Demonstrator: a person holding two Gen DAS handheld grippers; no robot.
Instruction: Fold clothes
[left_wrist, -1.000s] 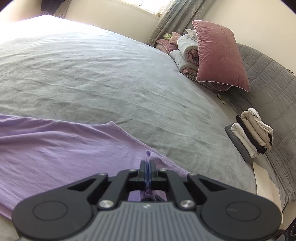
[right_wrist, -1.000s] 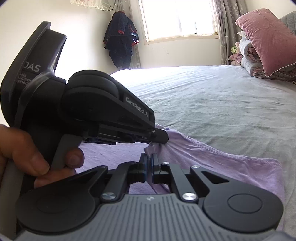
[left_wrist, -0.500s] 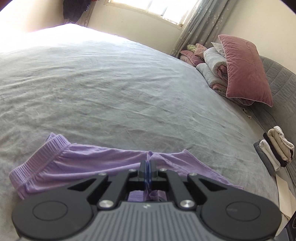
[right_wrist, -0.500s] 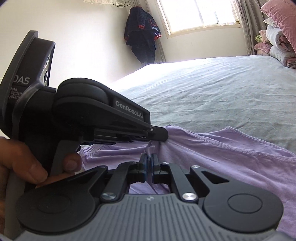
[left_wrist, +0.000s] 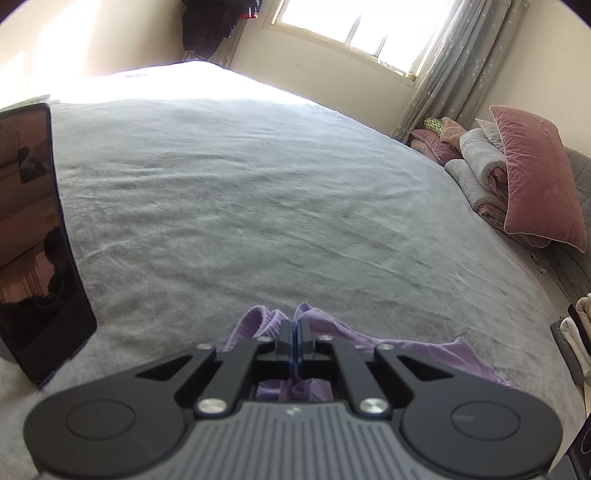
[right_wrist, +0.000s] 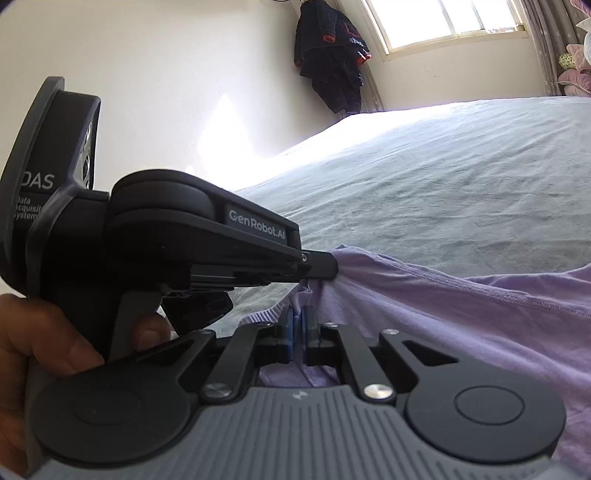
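Purple garment (left_wrist: 424, 354) bunched on grey bed (left_wrist: 258, 206), pinched at 12 o'clock between closed tips of left gripper (left_wrist: 294, 334) and right gripper (right_wrist: 298, 325). Left gripper's body seen at 9 o'clock from right wrist. Garment's near part hidden under both grippers.

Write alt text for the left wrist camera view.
The left tongs pinch a bunched purple garment on a grey bedspread. A dark phone stands at left; a pink pillow leans at right under a window.
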